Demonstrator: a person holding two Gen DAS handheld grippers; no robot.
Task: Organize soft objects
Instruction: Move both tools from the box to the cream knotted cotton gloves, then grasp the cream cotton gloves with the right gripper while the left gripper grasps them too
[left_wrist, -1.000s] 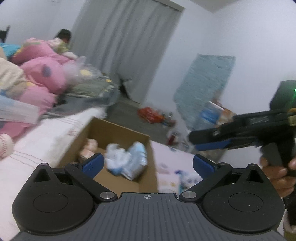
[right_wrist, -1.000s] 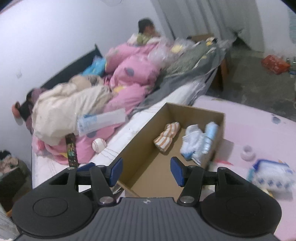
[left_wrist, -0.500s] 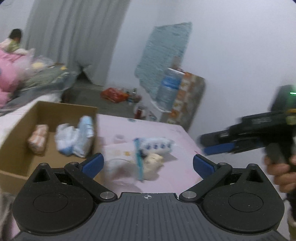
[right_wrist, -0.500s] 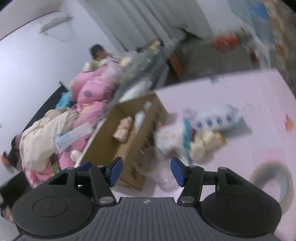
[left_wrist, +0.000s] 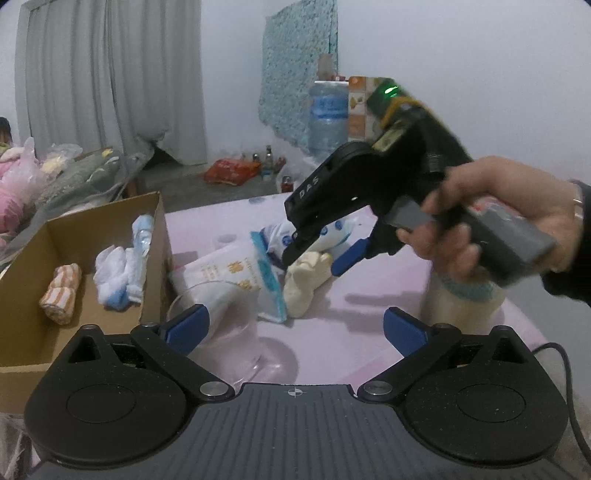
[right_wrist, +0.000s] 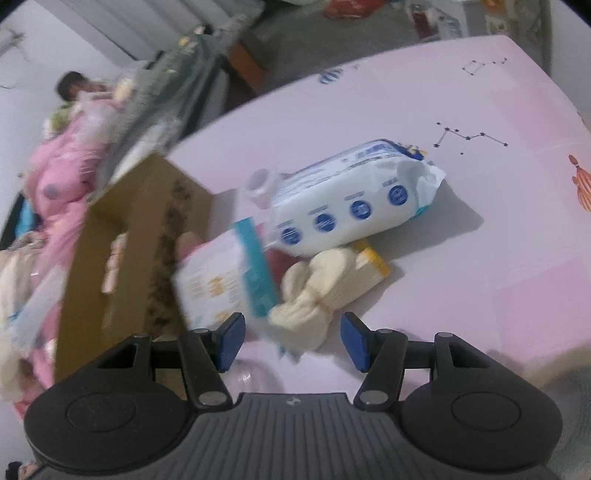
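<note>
Now, target: the cream sock bundle (right_wrist: 314, 295) lies on the pink mat (right_wrist: 480, 229), touching the white wipes pack (right_wrist: 354, 199) behind it and the blue-edged packet (right_wrist: 229, 280) to its left, just outside the box
Right tongs: my right gripper (right_wrist: 291, 341) points down at that bundle with its blue pads part-way apart and nothing between them; I judge this gap suits a soft roll of that width
Left tongs: my left gripper (left_wrist: 295, 326) has its pads wide, having just closed a little, with nothing clamped; a clear glass (left_wrist: 225, 325) sits just beyond its left pad
Box: the cardboard box (left_wrist: 155, 236) stands open-topped beside the heap, so sorted pieces travel only a short way; a striped sock roll (left_wrist: 61, 291) and a white-and-blue bundle (left_wrist: 122, 273) already lie inside
Remaining: bundle, wipes pack and packet are not yet boxed
Writing: "DAS" shows on the right gripper's arm in the left view; the round blue marks on the wipes pack and the yellow print on the packet are too blurred to read
</note>
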